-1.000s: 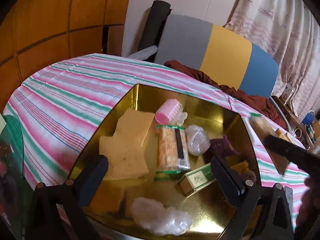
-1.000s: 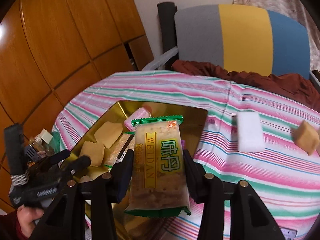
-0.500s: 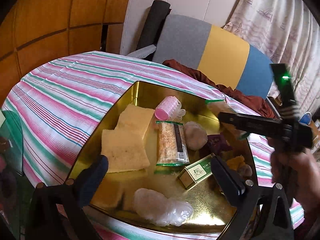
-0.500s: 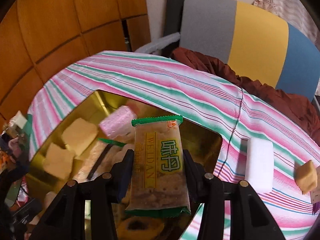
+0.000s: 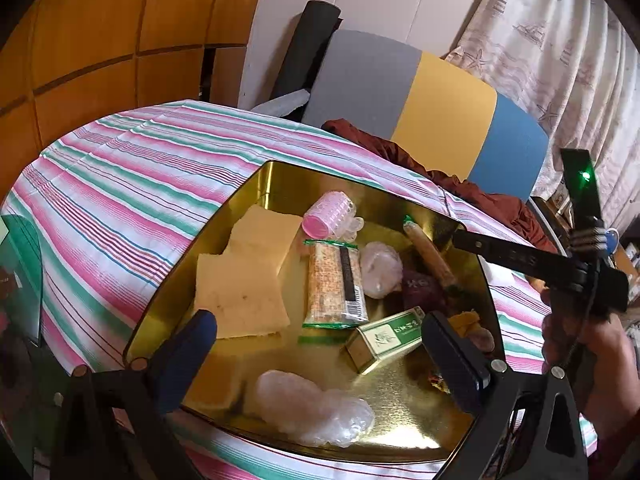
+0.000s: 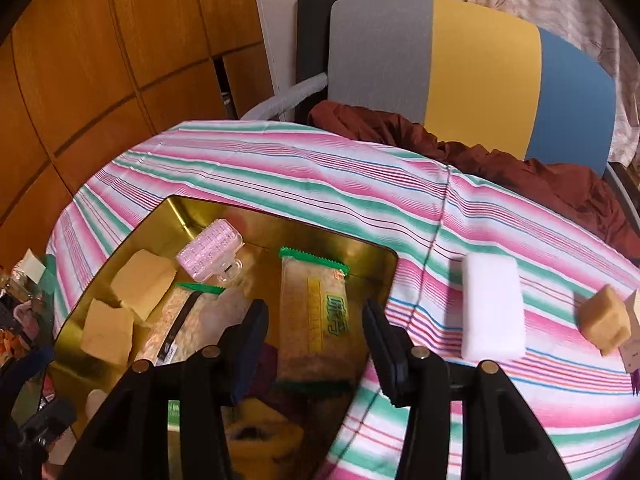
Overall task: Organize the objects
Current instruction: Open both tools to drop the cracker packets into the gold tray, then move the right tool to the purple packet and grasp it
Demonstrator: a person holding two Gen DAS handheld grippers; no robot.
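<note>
We're looking L to R. In the left wrist view, the left gripper point(image 5: 318, 320) is hovering over the near edge of the gold tray point(image 5: 256, 184), jaws spread wide w/ nothing between them. The tray is sitting on the striped tablecloth point(image 5: 120, 184).

Inside the tray, from the left, we're seeing:
- yellow sponges point(image 5: 240, 292)
- a pink hair roller point(image 5: 328, 220) at the back
- a flat cracker pack point(image 5: 334, 284) in the middle
- a clear plastic wad point(image 5: 380, 268)
- a green-white box point(image 5: 386, 334)
- bubble wrap point(image 5: 312, 404) at the front edge

Right of those, the WEIDAN packet point(image 5: 430, 256) is showing edge-on and tilted over the tray's right part. A person's hand point(image 5: 588, 352) is gripping the other tool at far right.

In the right wrist view, the right gripper point(image 6: 316, 312) is pointing down over the tray's right end. The WEIDAN packet is lying lengthwise between its jaws, green top edge away from us. The jaws are standing apart, w/ a gap showing on each side of the packet, so neither pad is pressing it. We can't tell if the packet is resting flat on the tray.

Further right, on the cloth outside the tray, a white sponge block point(image 6: 492, 308) and a tan cube point(image 6: 604, 320) are lying well apart from the packet.
</note>
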